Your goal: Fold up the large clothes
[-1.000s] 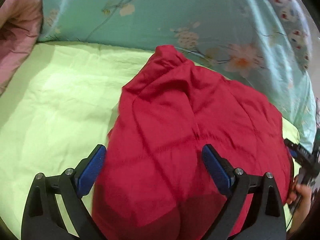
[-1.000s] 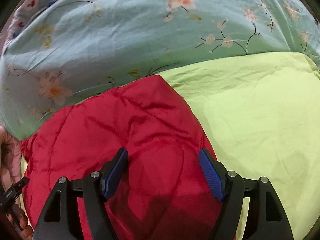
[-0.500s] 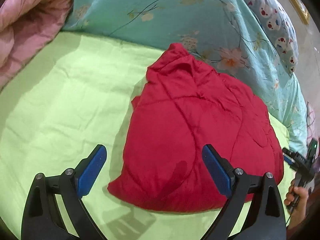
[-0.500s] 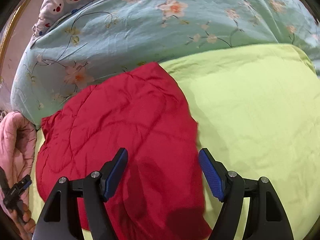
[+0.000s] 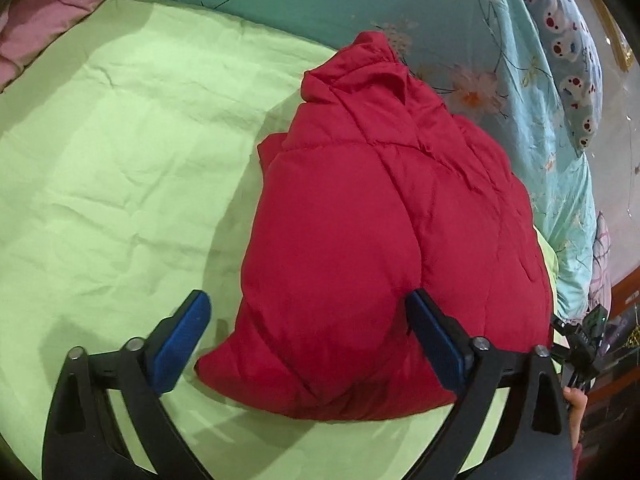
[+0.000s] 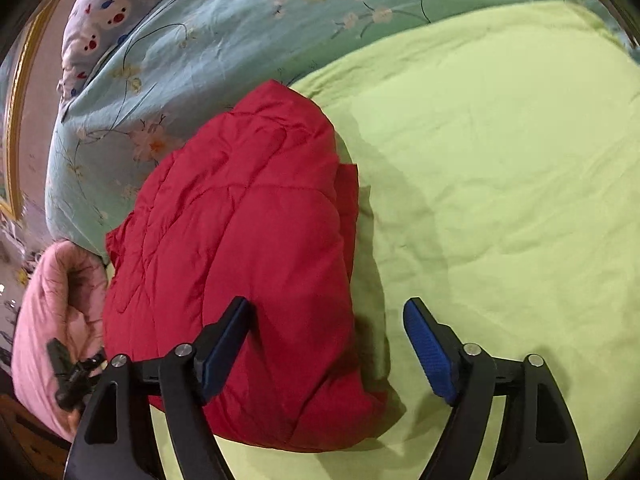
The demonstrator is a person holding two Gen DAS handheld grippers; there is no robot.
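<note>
A red quilted jacket lies folded into a compact bundle on the lime-green bed sheet; it also shows in the right wrist view. My left gripper is open and empty, held above the bundle's near edge. My right gripper is open and empty, above the bundle's near right corner, with the sheet under its right finger. Neither gripper touches the jacket.
A teal floral quilt is piled behind the jacket and shows in the right wrist view. A pink padded cover lies at the far left; another pink bundle lies left of the jacket.
Both grippers have pulled back and up from the red jacket. It now looks smaller and its near edge shows on the sheet. Both stayed open.
</note>
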